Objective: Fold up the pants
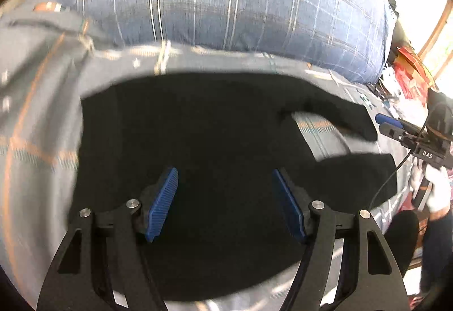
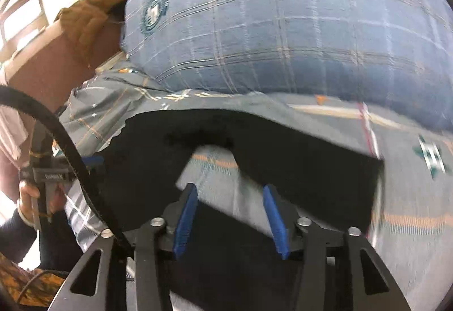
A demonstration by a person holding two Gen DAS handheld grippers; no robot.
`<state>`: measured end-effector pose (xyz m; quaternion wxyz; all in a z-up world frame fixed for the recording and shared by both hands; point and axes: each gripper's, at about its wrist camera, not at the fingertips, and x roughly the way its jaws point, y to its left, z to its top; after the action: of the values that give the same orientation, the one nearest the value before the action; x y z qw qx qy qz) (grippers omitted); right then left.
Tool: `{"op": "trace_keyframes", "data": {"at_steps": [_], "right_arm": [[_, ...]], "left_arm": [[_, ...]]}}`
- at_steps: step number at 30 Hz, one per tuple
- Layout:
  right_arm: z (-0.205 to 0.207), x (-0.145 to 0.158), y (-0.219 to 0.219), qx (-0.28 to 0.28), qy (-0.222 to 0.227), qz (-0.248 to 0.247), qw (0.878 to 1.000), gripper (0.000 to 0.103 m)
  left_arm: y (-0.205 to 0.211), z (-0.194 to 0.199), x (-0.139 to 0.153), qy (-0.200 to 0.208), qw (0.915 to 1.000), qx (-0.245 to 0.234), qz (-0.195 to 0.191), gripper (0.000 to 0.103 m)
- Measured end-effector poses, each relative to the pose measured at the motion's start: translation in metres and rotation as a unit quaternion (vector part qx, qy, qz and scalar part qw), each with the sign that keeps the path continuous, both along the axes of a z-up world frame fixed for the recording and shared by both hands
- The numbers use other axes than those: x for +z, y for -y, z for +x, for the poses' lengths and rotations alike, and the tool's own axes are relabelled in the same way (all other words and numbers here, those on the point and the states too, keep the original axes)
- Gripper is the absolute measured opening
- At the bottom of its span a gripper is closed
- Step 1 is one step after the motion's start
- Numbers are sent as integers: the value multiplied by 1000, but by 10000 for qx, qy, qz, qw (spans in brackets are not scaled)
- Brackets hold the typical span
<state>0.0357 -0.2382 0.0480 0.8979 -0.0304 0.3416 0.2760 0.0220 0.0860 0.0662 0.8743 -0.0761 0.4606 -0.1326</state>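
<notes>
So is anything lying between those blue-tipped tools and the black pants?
Nothing visible. The left tool hovers open straight over the black pants, and the right tool is open above them too. Only the grey bedsheet lies around them.

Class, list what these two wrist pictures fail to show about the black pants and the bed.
- Black pants: near edge cut off by left view's bottom, behind left hand-held gripper.
- Bedsheet pattern: motion-blurred, right view.
- Pants fabric detail: too dark in both views.
- Bed under blue plaid pillow: hidden.
</notes>
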Motion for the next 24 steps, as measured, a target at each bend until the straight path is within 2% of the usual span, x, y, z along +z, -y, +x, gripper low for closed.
{"op": "trace_keyframes", "data": {"at_steps": [5,9,13,19,24], "right_arm": [[47,5,-17,327,27,-510,9982,49],[93,2,-13,475,-168,-646,9966,50],[128,-8,-17,671,-363,-919,9928,50],[166,-27,-33,990,-532,-1373,9841,52],[184,-42,-39,1245,-792,-1496,9777,63]], "left_arm": [[-14,62,1,-108,9985,-439,293,69],[-14,115,-11,-383,9918,-961,744,69],[-15,149,-27,-619,9872,-1150,911,69],[-11,169,-48,-743,9756,-1668,1220,70],[-17,184,-49,-910,9735,-1753,1149,70]]}}
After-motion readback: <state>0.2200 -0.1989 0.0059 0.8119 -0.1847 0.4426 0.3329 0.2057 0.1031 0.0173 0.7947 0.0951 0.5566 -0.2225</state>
